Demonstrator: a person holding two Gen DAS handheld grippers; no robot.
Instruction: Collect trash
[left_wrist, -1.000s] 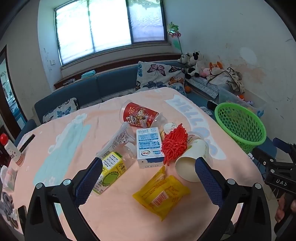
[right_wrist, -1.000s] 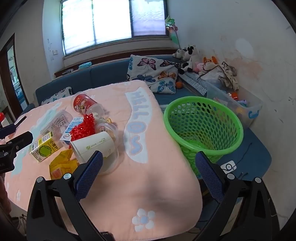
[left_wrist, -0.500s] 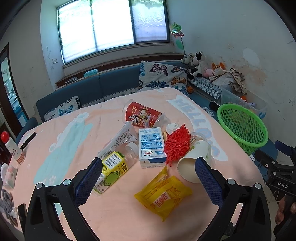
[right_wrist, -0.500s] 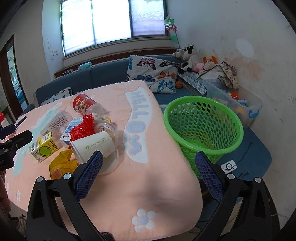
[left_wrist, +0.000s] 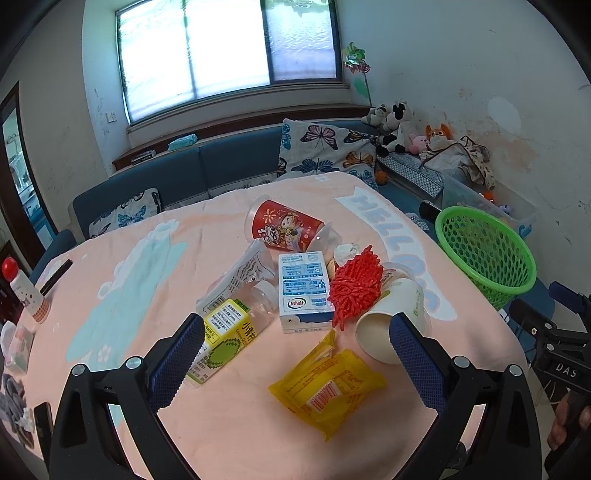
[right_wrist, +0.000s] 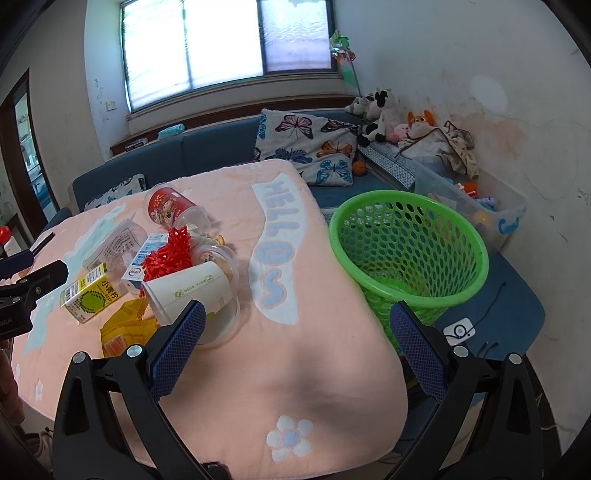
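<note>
Trash lies in a heap on the pink tablecloth (left_wrist: 147, 236): a yellow snack wrapper (left_wrist: 328, 387), a white paper cup (left_wrist: 388, 321) on its side, a red shredded pom-pom (left_wrist: 354, 284), a blue-white milk carton (left_wrist: 303, 291), a yellow-green juice box (left_wrist: 221, 339), a clear bottle (left_wrist: 240, 277) and a red printed cup (left_wrist: 284, 225). A green mesh basket (right_wrist: 406, 254) stands off the table's right edge. My left gripper (left_wrist: 295, 365) is open, hovering above the wrapper. My right gripper (right_wrist: 295, 347) is open, over the table's near right corner, beside the paper cup (right_wrist: 184, 291).
A blue sofa (left_wrist: 184, 173) with butterfly cushions runs behind the table. Stuffed toys (right_wrist: 373, 114) and a clear storage bin (right_wrist: 480, 210) sit at the right wall. A red-capped bottle (left_wrist: 22, 291) stands at the table's left edge.
My left gripper has drawn back and up slightly, so the trash heap sits a little further up in its view. The right gripper has barely moved.
</note>
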